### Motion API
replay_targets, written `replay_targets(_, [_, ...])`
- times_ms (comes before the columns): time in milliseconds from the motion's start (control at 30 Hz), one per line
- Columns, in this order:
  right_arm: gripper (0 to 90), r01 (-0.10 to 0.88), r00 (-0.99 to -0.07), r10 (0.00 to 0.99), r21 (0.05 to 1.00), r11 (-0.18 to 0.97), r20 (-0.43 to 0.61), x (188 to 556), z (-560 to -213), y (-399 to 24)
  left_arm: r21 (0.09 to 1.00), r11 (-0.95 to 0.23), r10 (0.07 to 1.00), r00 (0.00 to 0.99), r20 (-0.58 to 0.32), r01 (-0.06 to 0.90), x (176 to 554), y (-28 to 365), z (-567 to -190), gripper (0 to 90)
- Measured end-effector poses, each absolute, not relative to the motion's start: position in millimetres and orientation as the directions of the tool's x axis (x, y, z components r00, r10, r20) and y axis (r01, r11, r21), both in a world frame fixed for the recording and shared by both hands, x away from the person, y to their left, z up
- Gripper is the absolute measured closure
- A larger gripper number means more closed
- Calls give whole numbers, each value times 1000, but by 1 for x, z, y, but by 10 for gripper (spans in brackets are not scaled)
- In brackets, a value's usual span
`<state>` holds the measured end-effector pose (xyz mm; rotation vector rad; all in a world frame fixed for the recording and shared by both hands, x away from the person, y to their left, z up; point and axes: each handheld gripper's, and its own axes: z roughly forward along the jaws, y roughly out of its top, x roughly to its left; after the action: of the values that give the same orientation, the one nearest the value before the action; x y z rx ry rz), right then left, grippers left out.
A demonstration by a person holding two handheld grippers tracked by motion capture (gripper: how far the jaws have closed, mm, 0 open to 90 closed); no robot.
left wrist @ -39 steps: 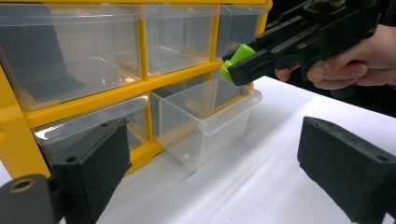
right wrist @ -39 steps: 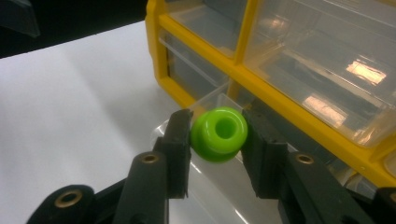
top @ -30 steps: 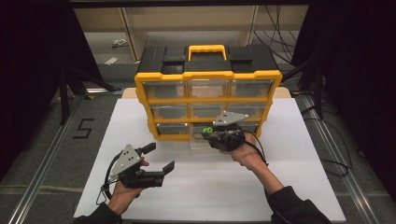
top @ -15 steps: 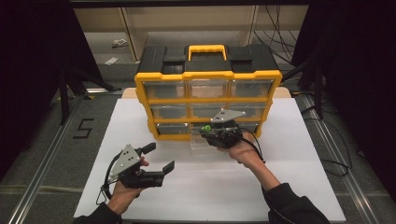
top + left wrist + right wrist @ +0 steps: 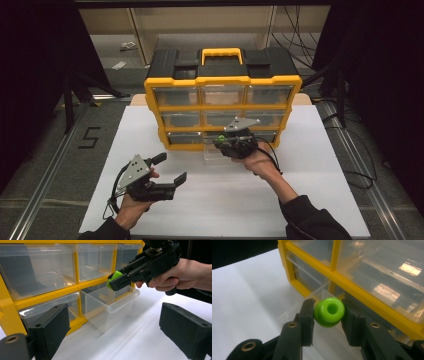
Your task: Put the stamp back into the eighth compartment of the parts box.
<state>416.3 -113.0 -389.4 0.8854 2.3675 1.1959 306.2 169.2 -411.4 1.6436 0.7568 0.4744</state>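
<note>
Right tongs shifted slightly | green ring above pulled-out drawer

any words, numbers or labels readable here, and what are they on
"5": dark mark on the grey floor left of the white table.
Yellow organiser, clear drawers, green ring, both grippers: no readable text.

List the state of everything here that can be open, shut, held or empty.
Pulled drawer: out of the cabinet's bottom row, looks empty.
Other drawers: pushed in.
Green ring: clamped in the right tool, over the pulled drawer.
Left tool: open, holding nothing, off the table.
Cabinet: upright.
</note>
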Motion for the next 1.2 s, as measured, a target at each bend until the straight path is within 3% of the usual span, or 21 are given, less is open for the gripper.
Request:
replay_targets(600, [640,409,-732,681,794,449,-8,419,-397,-110,972,-84,703,705,-97,218,306,169,-412,94])
replay_targets(700, [587,424,-726,688,791,440,6,420,-398,-111,973,-85,702,705,-96,217,306,169,-411,94])
replay_targets(867, [412,419,-711,704,800,430,-6,419,-394,-112,973,-85,702,706,-95,216,306,169,-411,94])
replay_targets(1200, [323,406,-724,690,806,430,-3,414,-384,-109,973,-83,703,705,-96,216,306,169,-411,94])
